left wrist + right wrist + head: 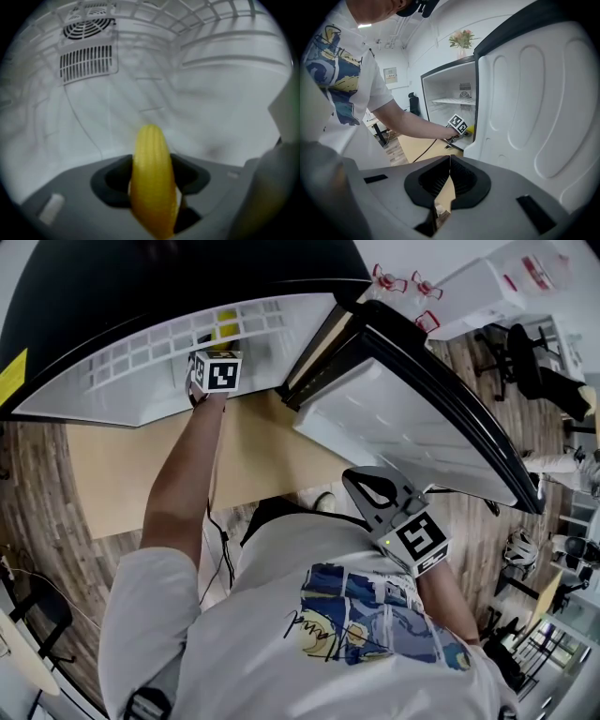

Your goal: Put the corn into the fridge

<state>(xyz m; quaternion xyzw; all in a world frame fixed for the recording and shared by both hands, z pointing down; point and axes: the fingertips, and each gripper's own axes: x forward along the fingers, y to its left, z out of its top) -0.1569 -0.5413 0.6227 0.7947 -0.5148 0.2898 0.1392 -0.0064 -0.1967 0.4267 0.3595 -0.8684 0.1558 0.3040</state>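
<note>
Corn (151, 154) stands closest to the lens in the left gripper view, a yellow ribbed cob upright between the jaws of the left gripper (151, 177), whose dark pads press on both its sides. The cob is already inside the fridge (197, 108). White walls surround it, a round fan (88, 26) and a slotted vent (86, 63) sit on the back wall, and a wire shelf (220, 28) runs overhead.

In the head view the person's left arm (183, 484) reaches into the opening, with the marker cube at the threshold and a spot of yellow just beyond it under the shelf. The door (403, 427) stands wide open to the right, its moulded white liner showing. The right gripper (449, 159) hangs beside that door, jaws closed together with nothing between them.

A pale tan worktop (122, 474) lies in front of the fridge, and a black cable (424, 150) trails across it. Around it is a wood-plank floor (37, 484). Flowers (461, 38) stand on top of the fridge, white boxes (487, 287) are stacked past the door, and office chairs (525, 352) stand further off.
</note>
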